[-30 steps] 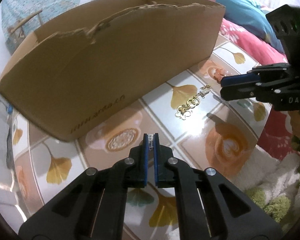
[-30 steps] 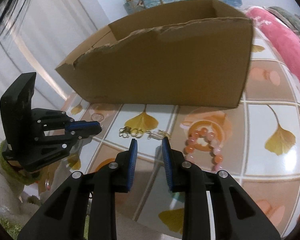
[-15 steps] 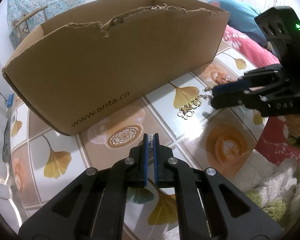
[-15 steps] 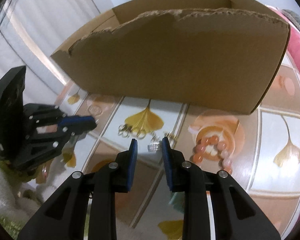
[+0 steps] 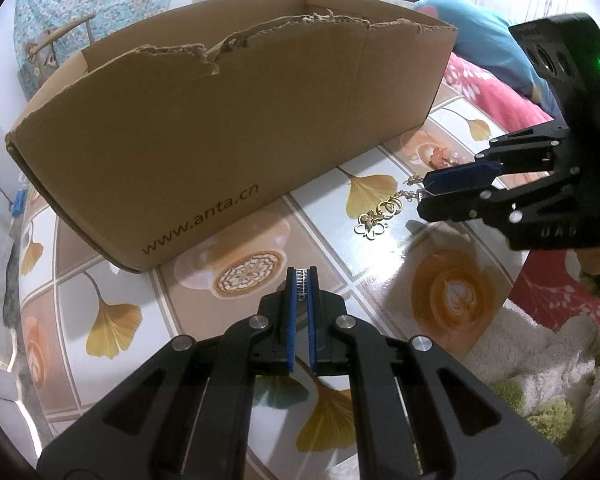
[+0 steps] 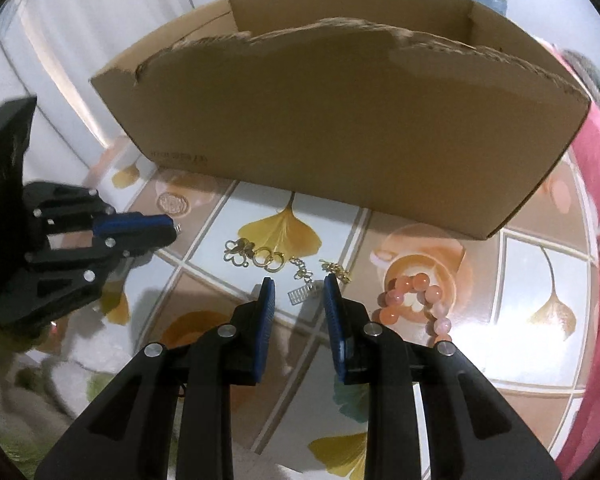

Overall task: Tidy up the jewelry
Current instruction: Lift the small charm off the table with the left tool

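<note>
Right gripper [image 6: 298,300], part open and empty, had closed in over the light, limp gold chain [image 6: 284,258]; left gripper [image 5: 301,280] pinched a small silver charm [image 5: 301,280].

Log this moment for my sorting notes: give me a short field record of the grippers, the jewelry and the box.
left gripper: shut on a small silver piece, held above the table
right gripper: open, over a small silver charm lying on the table
gold chain: on the tiled tabletop, ahead of the right gripper
pink bead bracelet: on the table, right of the chain
cardboard box: open-topped, torn rim, behind the jewelry; contents not visible
</note>
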The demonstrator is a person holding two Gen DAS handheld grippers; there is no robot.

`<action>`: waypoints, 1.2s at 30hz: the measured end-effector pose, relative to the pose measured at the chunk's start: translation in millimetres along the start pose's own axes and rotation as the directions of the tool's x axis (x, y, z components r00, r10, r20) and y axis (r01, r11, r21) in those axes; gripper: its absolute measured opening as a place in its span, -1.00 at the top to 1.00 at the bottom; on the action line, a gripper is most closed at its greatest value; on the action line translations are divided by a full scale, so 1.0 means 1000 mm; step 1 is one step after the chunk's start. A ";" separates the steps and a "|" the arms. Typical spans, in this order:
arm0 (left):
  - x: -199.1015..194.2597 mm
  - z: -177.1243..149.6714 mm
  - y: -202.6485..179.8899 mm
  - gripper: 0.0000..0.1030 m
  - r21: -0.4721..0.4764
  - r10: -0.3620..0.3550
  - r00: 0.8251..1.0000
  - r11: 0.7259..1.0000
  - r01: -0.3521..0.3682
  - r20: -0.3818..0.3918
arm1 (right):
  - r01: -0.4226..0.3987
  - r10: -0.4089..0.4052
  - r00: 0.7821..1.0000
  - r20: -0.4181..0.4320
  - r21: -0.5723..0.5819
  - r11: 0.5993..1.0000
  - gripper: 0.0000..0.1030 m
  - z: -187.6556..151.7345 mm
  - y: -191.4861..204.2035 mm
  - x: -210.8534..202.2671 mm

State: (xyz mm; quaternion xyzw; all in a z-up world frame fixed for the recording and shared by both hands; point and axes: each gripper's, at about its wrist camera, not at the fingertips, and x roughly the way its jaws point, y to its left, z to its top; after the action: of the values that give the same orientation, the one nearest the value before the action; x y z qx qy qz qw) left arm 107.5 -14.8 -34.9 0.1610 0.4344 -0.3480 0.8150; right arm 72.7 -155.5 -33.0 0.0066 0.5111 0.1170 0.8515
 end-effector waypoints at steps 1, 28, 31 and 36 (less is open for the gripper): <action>0.000 0.000 0.000 0.92 0.001 -0.001 1.000 1.000 0.001 0.000 | 0.019 -0.019 1.000 0.001 -0.016 1.000 0.51 -0.001 0.003 0.001; 0.000 0.000 -0.001 0.92 0.011 0.006 1.000 1.000 -0.007 0.013 | 0.044 -0.045 0.999 0.008 0.049 0.998 0.86 0.008 0.004 0.015; 0.000 0.000 -0.003 0.92 0.014 0.012 1.000 1.000 -0.012 0.016 | 0.033 -0.034 0.999 0.016 0.069 0.997 0.93 0.008 -0.003 0.011; 0.000 0.000 -0.004 0.92 0.018 0.018 1.000 1.000 -0.018 0.017 | 0.025 -0.028 0.999 0.027 0.090 0.996 0.93 0.002 -0.018 -0.001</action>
State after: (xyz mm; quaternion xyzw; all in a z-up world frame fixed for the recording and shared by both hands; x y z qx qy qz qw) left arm 104.3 -17.8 -35.0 0.1690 0.4228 -0.3460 0.8203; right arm 77.6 -172.6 -33.6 0.0399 0.5038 0.0825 0.8590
